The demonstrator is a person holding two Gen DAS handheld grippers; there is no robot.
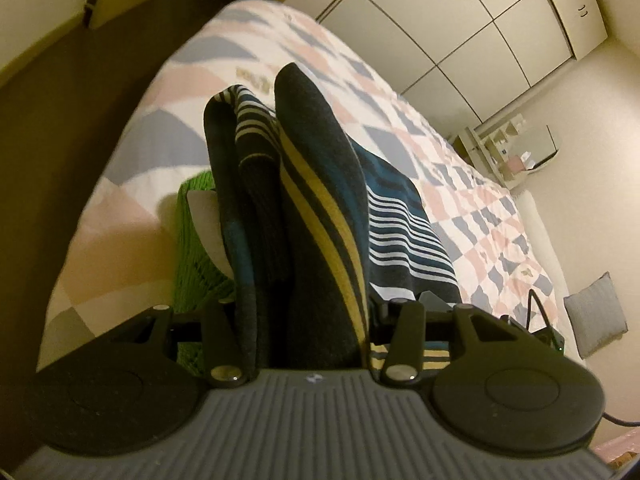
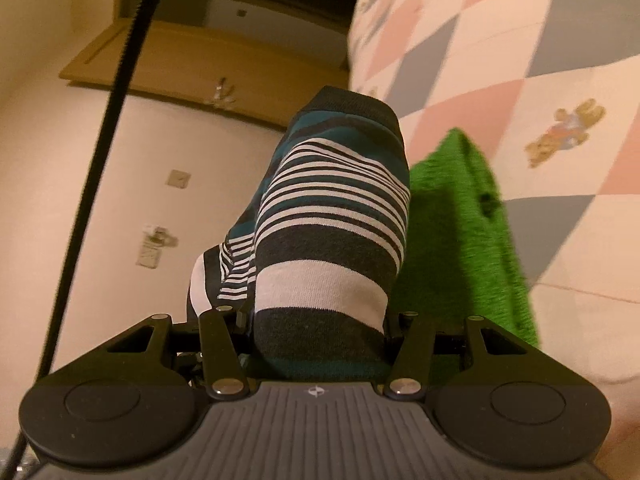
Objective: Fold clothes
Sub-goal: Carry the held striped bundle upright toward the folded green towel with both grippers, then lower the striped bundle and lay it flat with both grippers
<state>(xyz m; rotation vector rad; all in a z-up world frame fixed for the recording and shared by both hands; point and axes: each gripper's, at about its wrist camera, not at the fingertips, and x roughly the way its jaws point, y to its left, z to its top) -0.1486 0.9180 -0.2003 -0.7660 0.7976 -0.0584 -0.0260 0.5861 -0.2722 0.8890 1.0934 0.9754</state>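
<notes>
Left wrist view: both of my grippers clamp the striped garment (image 1: 320,216) above the bed (image 1: 460,184).

My left gripper (image 1: 308,312) points along the quilt toward the wardrobe (image 1: 460,28), jaws closed on a bunched fold of dark cloth with yellow and teal stripes. My right gripper (image 2: 320,328) tilts up at the wall (image 2: 168,208) and grips a fold banded white, grey and teal. Fingertips on both tools are buried in fabric, so I cannot make out the pads. Garment ends are cut off by the tool bodies. A green knit (image 2: 456,232) lies on the quilt just beside the striped piece, partly hidden behind it. A black cable (image 2: 100,152) crosses the right view.
</notes>
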